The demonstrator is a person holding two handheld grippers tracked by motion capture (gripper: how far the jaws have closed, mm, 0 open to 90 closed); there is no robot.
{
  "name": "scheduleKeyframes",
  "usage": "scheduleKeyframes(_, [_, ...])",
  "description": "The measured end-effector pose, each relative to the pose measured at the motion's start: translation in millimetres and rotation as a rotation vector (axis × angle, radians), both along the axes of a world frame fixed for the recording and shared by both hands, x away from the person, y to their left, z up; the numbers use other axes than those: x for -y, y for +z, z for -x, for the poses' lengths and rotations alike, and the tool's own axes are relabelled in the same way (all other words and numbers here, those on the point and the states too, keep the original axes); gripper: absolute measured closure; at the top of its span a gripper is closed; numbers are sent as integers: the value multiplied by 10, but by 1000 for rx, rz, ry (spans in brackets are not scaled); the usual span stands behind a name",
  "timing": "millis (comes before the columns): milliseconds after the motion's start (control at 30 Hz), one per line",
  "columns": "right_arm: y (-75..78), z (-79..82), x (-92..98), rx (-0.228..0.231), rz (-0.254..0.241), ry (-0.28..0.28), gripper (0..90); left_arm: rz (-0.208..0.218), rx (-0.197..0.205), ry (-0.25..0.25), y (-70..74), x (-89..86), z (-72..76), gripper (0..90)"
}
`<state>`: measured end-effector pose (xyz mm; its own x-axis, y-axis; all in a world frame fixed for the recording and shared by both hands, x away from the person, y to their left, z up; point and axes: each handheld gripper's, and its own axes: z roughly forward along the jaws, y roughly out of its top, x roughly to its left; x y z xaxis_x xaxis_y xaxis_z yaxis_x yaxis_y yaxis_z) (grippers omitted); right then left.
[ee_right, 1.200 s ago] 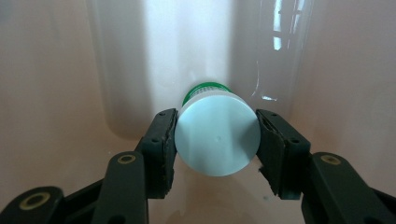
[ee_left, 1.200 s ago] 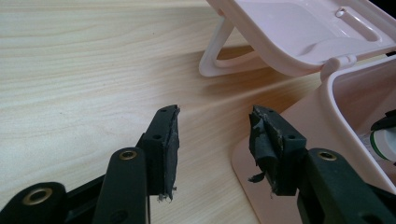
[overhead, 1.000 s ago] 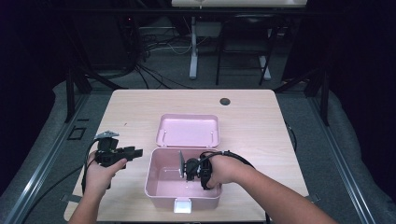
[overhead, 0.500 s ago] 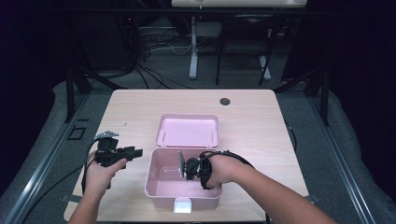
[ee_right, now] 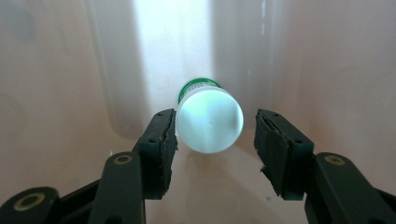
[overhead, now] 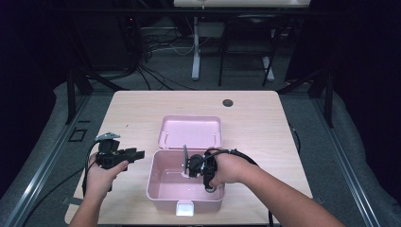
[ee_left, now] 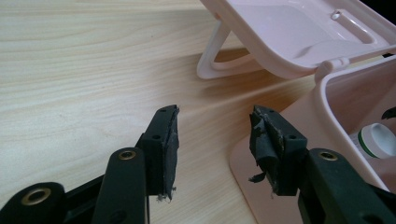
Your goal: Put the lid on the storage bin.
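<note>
Wooden table (overhead: 265, 127), bare on every side of the pink box (overhead: 163, 189): wide open boards beyond its far side, narrower strips to its left and right, only a thin margin between its front wall and the near table edge. Small dark round mark (overhead: 228, 102) well beyond the box, near the far edge.

Box open, its lid (overhead: 190, 131) folded back flat behind the rear wall, white latch (overhead: 184, 208) on the front wall. Walls upright all round, closing in the room inside.

Right gripper (overhead: 185, 164) lowered inside the box, near its middle, hand above the right half. Left gripper (overhead: 141, 153) outside, just beside the box's left wall, over bare wood; jaws spread apart with nothing between them, box corner close beside the right jaw in the left gripper view.

White bottle (ee_right: 210, 121) with a green band, lying on the box floor, its round end facing the camera in the right gripper view. Right gripper (ee_right: 215, 135) released: left jaw touching or nearly touching the bottle's side, right jaw clear of it by a small gap. Same bottle (ee_left: 378, 137) glimpsed over the box rim from the left gripper (ee_left: 215, 140).
</note>
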<state>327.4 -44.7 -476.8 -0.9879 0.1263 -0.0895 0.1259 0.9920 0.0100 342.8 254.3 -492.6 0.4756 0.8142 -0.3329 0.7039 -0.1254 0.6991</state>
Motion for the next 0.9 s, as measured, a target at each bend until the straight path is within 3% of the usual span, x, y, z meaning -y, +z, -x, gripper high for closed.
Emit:
scheduleKeyframes(167, [155,22,57,15,-61,-22,493,5,9,-23,50,38,26,535])
scheduleKeyframes(467, [353,-31,213,37,-126,-103,505,21,33,-71,179,106,94,548])
scheduleKeyframes(600, [446,-79,280,48,-159,-154,510,37,40,-93,244,128,131,553])
scheduleKeyframes(900, [528,-223,422,82,-218,-274,526,29,41,-128,294,198,176,575])
